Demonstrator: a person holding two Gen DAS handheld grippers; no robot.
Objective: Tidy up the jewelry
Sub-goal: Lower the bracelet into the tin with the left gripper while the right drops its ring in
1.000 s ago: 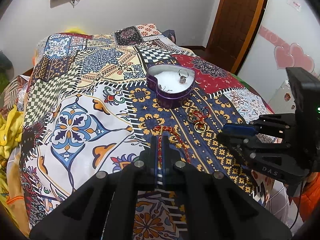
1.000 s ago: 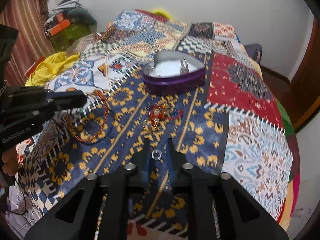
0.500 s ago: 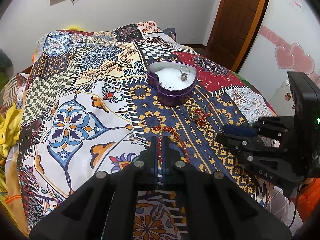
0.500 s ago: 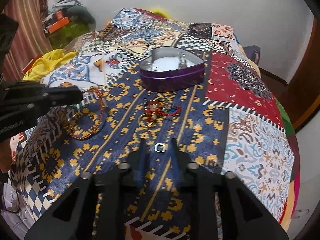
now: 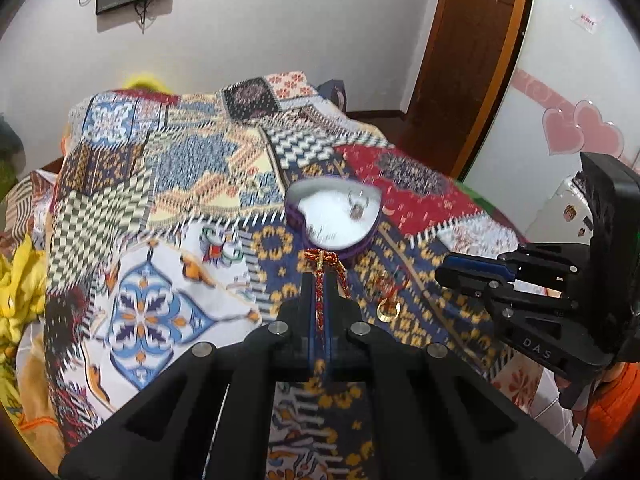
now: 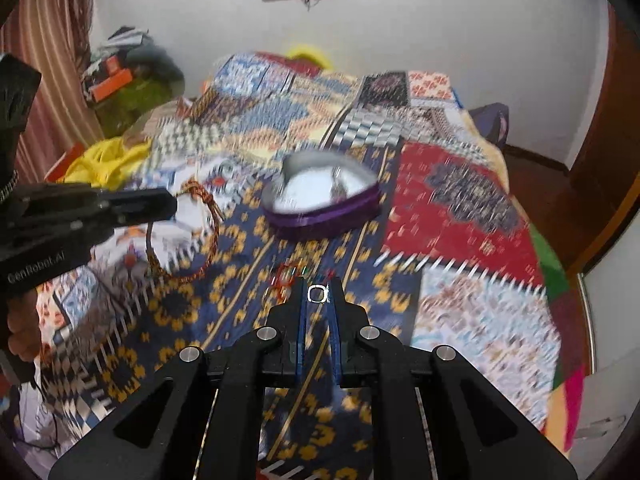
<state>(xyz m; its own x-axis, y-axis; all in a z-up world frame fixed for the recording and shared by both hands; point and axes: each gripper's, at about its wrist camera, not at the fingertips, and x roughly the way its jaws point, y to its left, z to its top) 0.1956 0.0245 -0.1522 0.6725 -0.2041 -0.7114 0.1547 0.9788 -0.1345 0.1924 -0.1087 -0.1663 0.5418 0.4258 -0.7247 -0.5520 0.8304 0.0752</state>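
Between my right gripper's [image 6: 318, 294] blue pads sits a small silver ring [image 6: 317, 293], clamped; my left gripper [image 5: 320, 288] is pinched on a red-and-gold braided bracelet [image 5: 325, 264].

Beyond the tips, loose gold and red pieces [image 5: 387, 307] lie on the patchwork bedspread [image 5: 160, 208]. At mid-frame stands the purple heart-shaped tin [image 6: 320, 200], white-lined, with a silver ring [image 5: 356, 205] inside.
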